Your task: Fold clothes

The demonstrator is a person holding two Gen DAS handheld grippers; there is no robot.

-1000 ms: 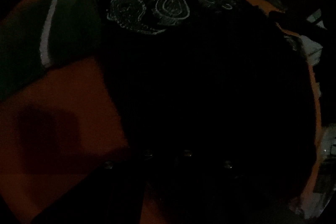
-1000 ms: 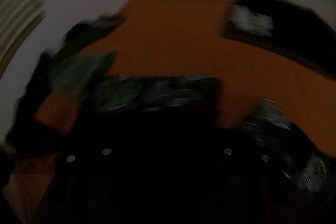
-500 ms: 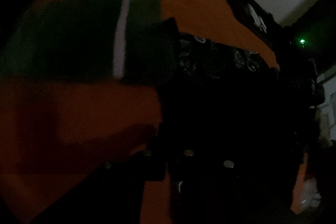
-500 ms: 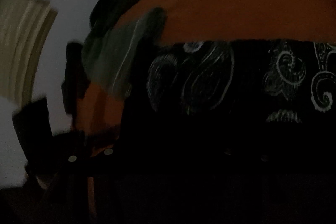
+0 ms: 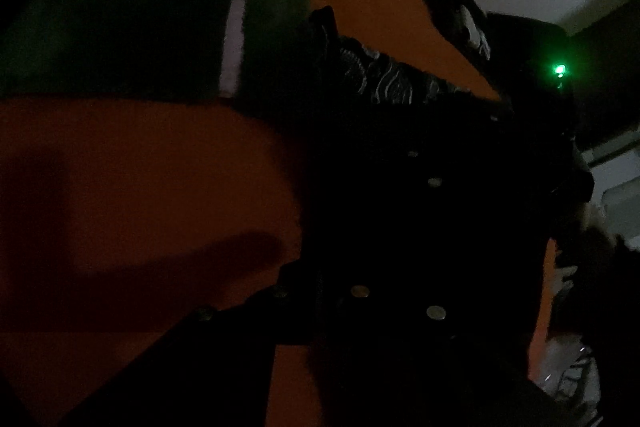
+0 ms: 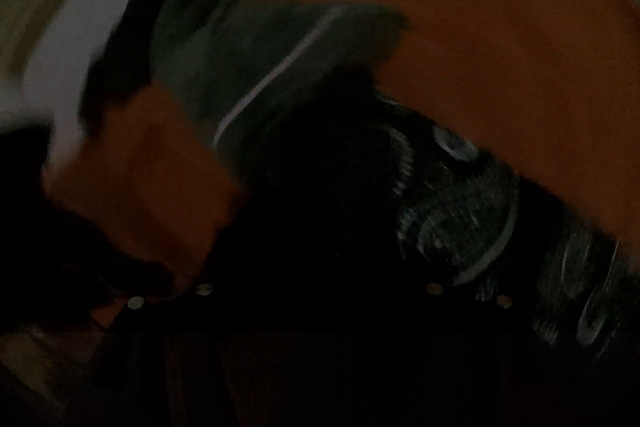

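The scene is very dark. A black garment with pale paisley print (image 5: 384, 83) lies bunched on an orange surface (image 5: 140, 187) and spreads down over the right half of the left wrist view. My left gripper (image 5: 316, 275) has its fingers close together at the garment's near edge, and black cloth hides the right finger. In the blurred right wrist view the same paisley garment (image 6: 452, 203) lies just ahead of my right gripper (image 6: 320, 267), whose finger mounts stand wide apart. The right gripper (image 5: 424, 167) also shows on the garment's far side.
A green garment with a white stripe (image 5: 160, 27) lies folded beside the black one, touching its corner. More dark clothes (image 5: 456, 11) sit at the far edge of the orange surface. A green light (image 5: 560, 69) glows on the right gripper's body. Pale wall lies beyond.
The left view has swung toward the green garment, which now looks larger. The black garment has bunched up narrower. The right gripper has turned and moved in toward the garment, still blurred.
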